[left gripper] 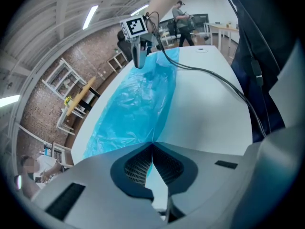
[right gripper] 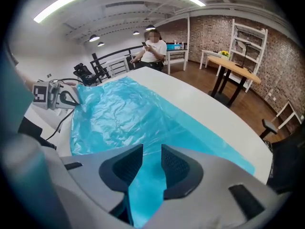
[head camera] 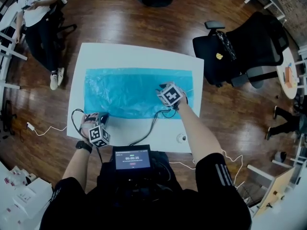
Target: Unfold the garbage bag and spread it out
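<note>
The left claw (head camera: 102, 117) is sitting at the near left corner of the blue garbage bag (head camera: 129, 92), and in the left gripper view its jaws are pressing together with a thin sliver of blue film pinched between the pads (left gripper: 143, 163). It is gripping the bag's edge right at the tips. The right claw (head camera: 159, 88) is hanging over the bag's right end, pointing steeply down. In the right gripper view its jaws are standing partly apart, a narrow gap, with blue plastic showing through the gap beneath them and neither pad squeezing it. The bag itself is lying as a long, crinkled band across the middle of the white table (head camera: 139, 56), running left to right, with bare table showing in front and behind. Each claw is carrying a cube (head camera: 171, 95) with black-and-white square markers, patterns only. At the person's chest a small screen (head camera: 132, 158) is glowing with a line of digits, too small to read for certain. A black chair (head camera: 240, 51) is standing just off the table's right corner.
</note>
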Tool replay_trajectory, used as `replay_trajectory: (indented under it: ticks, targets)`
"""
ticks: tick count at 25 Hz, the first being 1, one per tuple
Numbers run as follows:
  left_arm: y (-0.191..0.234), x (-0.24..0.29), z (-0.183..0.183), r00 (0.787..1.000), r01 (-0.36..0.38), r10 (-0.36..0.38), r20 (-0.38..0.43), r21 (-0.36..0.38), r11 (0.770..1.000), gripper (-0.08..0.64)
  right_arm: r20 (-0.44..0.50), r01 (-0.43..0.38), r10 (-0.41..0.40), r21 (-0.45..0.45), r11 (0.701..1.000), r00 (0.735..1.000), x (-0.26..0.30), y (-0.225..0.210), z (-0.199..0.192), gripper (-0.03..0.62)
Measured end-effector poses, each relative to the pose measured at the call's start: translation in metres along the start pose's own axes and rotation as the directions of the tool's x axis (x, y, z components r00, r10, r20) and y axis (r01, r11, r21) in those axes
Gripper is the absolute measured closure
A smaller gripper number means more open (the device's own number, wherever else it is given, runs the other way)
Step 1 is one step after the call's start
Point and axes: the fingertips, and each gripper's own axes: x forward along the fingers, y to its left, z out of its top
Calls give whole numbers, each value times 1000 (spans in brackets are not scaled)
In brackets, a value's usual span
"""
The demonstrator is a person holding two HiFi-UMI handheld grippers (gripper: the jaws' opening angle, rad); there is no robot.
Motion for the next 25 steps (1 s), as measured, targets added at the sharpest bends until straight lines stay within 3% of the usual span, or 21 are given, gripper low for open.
replay_trajectory:
  ticks: [4, 9, 15, 19, 25]
  targets:
    - [-3, 3, 0, 1000, 20, -20, 0, -24, 1000, 549, -45, -1, 2, 22, 1000, 999, 16, 3, -17, 442]
    - [-4, 1, -5, 999, 48, -48, 4, -61, 997, 519, -34, 18, -18, 12, 1000, 999, 19, 3, -15, 442]
    - [7, -27, -4, 996, 79, -72, 44, -161, 984, 488, -27, 21, -21, 16, 1000, 999, 18, 3, -15, 440]
    - [27, -56, -6, 993, 105, -83, 89, -292, 951, 488, -22, 21, -20, 32, 999, 1000, 19, 5, -17, 440]
    - [94, -87, -4, 994, 38, 16, 110, -474, 880, 488, -12, 33, -33, 25, 999, 999, 18, 1, -15, 440]
